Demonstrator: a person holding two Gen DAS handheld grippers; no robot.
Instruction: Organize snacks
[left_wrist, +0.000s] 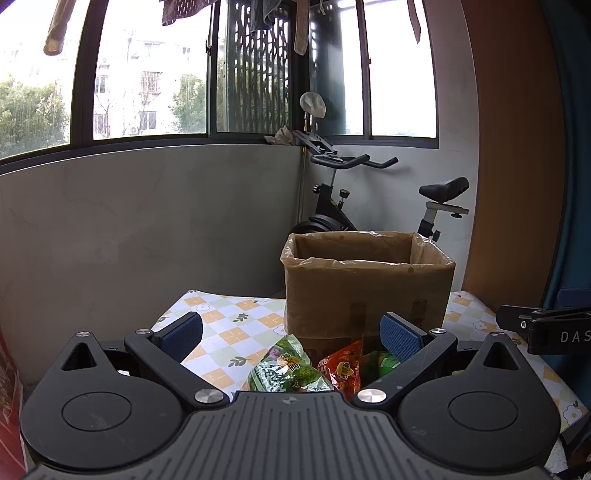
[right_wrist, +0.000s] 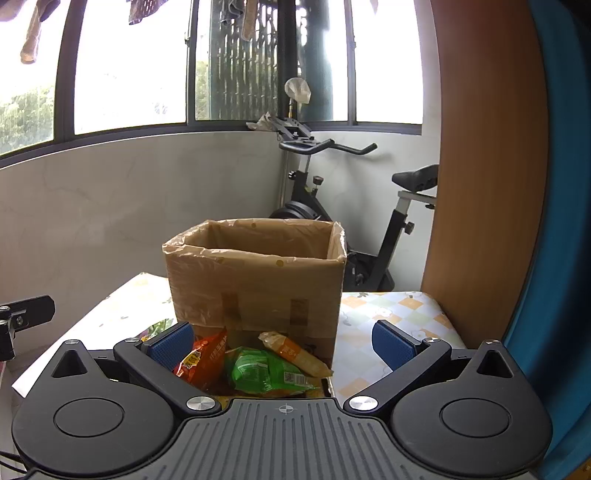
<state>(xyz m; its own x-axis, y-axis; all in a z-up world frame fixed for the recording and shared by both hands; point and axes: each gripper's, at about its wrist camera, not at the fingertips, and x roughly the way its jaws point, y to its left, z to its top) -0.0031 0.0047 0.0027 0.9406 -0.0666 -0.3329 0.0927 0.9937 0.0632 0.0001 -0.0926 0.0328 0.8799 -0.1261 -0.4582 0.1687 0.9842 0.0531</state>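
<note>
A cardboard box (left_wrist: 369, 284) lined with clear plastic stands open on the checked tablecloth (left_wrist: 229, 325); the right wrist view shows the box (right_wrist: 258, 280) too. Snack packets lie in front of it: a dark green packet (left_wrist: 288, 369), an orange-red packet (left_wrist: 343, 369) and a bright green packet (left_wrist: 382, 363). In the right wrist view I see the orange-red packet (right_wrist: 201, 360), the bright green packet (right_wrist: 266, 371) and a yellow-orange packet (right_wrist: 295, 352). My left gripper (left_wrist: 291, 334) is open above the packets, holding nothing. My right gripper (right_wrist: 282, 345) is open too, empty.
An exercise bike (left_wrist: 369, 192) stands behind the table by the grey wall under the windows. A wooden panel (right_wrist: 487, 166) and a blue curtain (right_wrist: 561, 221) rise on the right. Part of the other gripper (left_wrist: 546, 325) shows at the right edge.
</note>
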